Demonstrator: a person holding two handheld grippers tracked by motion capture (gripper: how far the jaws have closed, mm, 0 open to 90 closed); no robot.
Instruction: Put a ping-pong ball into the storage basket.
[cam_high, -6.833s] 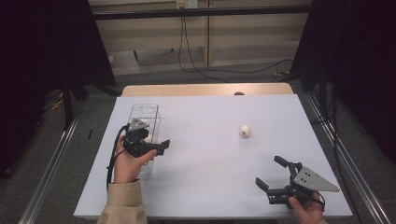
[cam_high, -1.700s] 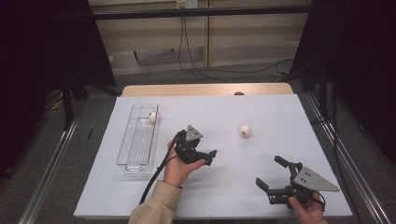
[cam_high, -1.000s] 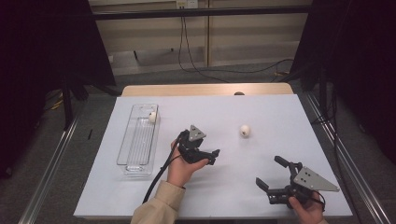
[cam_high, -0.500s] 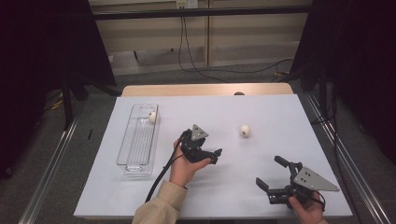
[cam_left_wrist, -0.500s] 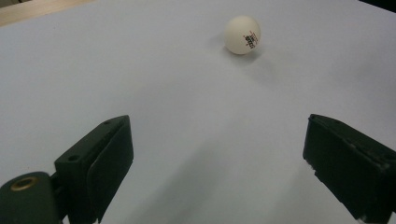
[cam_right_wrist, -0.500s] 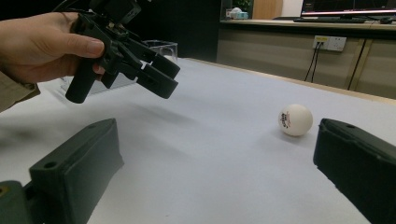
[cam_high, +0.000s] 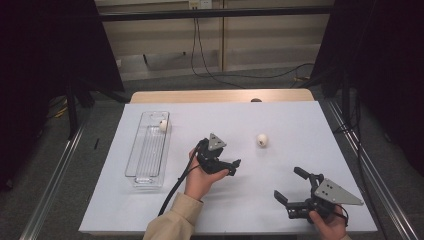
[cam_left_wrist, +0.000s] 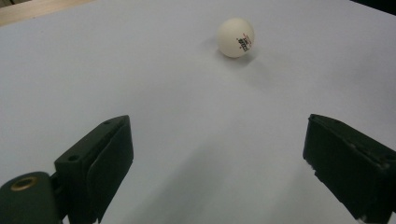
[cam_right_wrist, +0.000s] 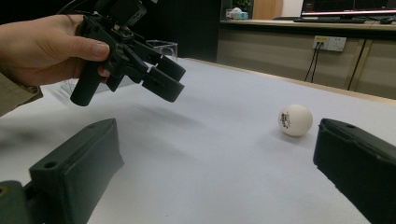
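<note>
A white ping-pong ball (cam_high: 262, 139) (cam_left_wrist: 236, 37) (cam_right_wrist: 295, 120) lies loose on the white table, right of centre. My left gripper (cam_high: 234, 167) (cam_left_wrist: 217, 177) hovers over the middle of the table, open and empty, pointing toward that ball from its near left. Seen from the right gripper view, the left gripper (cam_right_wrist: 166, 79) hangs tilted above the surface. A second white ball (cam_high: 163, 125) rests at the far end of the clear plastic tray (cam_high: 148, 150). My right gripper (cam_high: 290, 186) (cam_right_wrist: 212, 172) sits low at the near right, open with nothing between its jaws.
The tray stands lengthwise on the left part of the white table (cam_high: 310, 125). A wooden strip (cam_high: 220, 96) runs along the table's far edge. Metal rails (cam_high: 360, 155) flank both sides. Wide bare surface lies between the two grippers.
My left gripper has left the tray and crept right toward the loose ball, staying open. One ball now lies in the tray. The right gripper has kept still.
</note>
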